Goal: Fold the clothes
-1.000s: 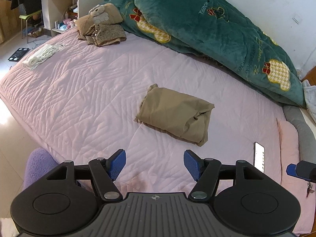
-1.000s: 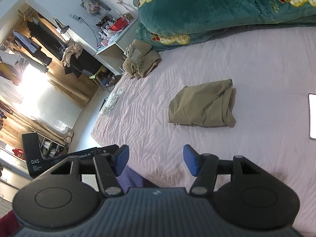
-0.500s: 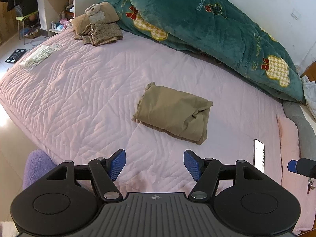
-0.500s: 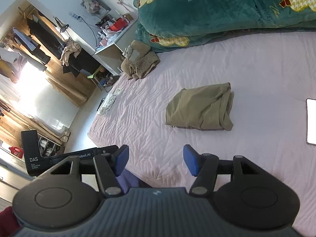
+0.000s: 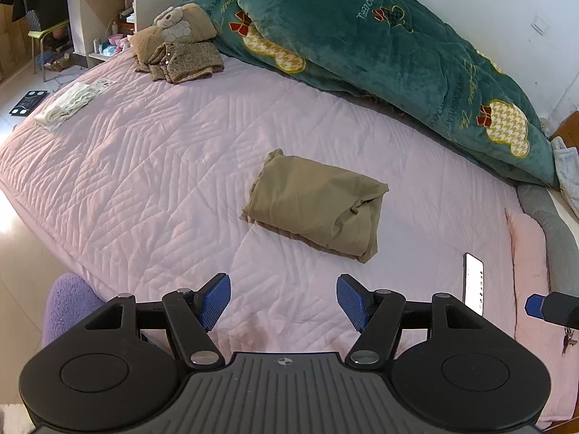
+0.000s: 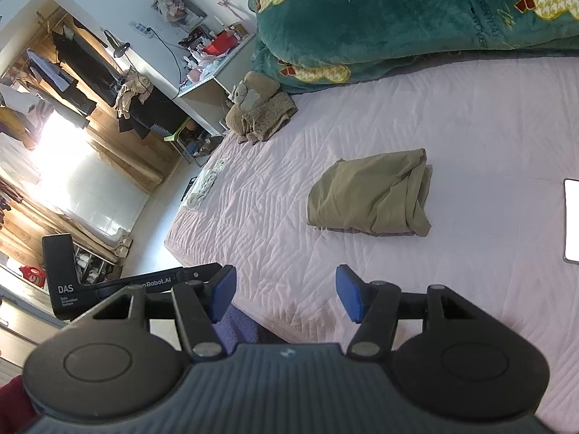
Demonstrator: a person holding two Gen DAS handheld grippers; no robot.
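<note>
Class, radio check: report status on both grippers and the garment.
Left gripper open, empty. Right gripper open, empty. Khaki garment folded on pink bedspread, untouched. Phone nearby, clear of the garment.

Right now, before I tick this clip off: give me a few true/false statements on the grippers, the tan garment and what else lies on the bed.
1. The tan garment lies folded into a compact bundle on the pink bedspread. True.
2. The left gripper is clamped on the garment. False: its jaws stand open, short of the garment and apart from it.
3. The right gripper is open and holds nothing. True.
4. A phone lies on top of the garment. False: it lies on the bedspread to the garment's right, apart from it.
5. The green blanket covers the garment. False: it is heaped along the far side of the bed, by the wall.
</note>
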